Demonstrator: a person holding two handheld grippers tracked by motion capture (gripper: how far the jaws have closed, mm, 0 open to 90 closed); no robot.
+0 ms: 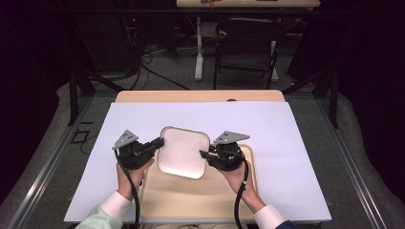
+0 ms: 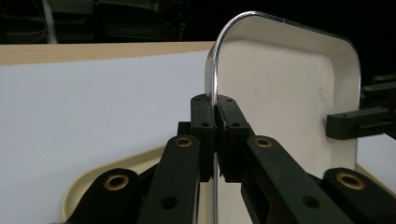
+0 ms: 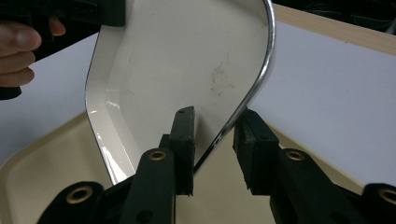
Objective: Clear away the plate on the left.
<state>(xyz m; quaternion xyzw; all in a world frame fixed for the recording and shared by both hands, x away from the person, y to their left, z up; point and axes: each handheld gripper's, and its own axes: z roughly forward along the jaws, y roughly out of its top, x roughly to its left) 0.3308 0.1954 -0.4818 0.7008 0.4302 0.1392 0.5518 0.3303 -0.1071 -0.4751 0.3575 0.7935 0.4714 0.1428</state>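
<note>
Wooden tabletop [image 1: 200,96], pale, showing as a strip along the far edge; the rest covered by a large white sheet [image 1: 296,143], matte and smooth, reaching nearly to all four edges. On the sheet at the middle of the near edge, a beige tray [image 1: 191,198], shallow, rounded corners, dull plastic look, nothing lying on its visible floor. Above the tray's far edge, a white dish [image 1: 184,151], square with rounded corners, glossy inside, thin shiny rim, tilted and lifted off the tray, empty apart from a faint smudge [image 3: 219,77] on its floor. Left gripper [image 1: 154,143], black with brass-coloured pins and a grey three-cornered plate, clamped tight on the dish's left rim, pads [image 2: 205,126] pressing both faces of the edge. Right gripper [image 1: 206,154] at the dish's right rim, jaws drawn close but not meeting: rim standing between them, inner pad [image 3: 184,135] inside the bowl, outer pad just beside the rim, a gap visible. Hand [image 1: 136,174] and white cuff behind each gripper, cables trailing toward the near edge.
</note>
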